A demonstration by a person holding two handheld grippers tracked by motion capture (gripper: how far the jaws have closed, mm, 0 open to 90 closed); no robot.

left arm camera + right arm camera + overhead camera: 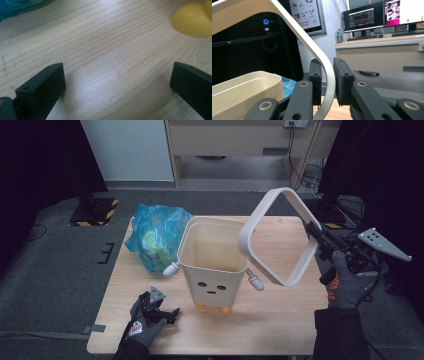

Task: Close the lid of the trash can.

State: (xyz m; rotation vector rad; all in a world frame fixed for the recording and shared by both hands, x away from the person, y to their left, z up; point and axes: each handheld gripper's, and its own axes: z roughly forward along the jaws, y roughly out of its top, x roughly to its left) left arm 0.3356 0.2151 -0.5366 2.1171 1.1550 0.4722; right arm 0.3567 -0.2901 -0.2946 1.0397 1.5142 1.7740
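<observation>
A cream bin [214, 265] with a face, small arms and yellow feet stands upright in the middle of the wooden table [280, 320]. Its square cream rim ring [272, 237] is lifted off and tilted above the bin's right side. My right gripper [314, 231] is shut on the ring's [325, 75] right edge; the bin [244, 87] lies below left in that view. My left gripper [167, 314] rests open on the table in front of the bin's left, its jaws wide apart over bare wood [115, 72], with one yellow foot [192, 22] ahead.
A blue plastic bag [155, 235] with something green inside lies at the table's back left, touching the bin. Beyond the table stand a wooden cabinet [240, 145] and cables. Dark stands flank both sides. Monitors [362, 20] on a desk appear in the right gripper view.
</observation>
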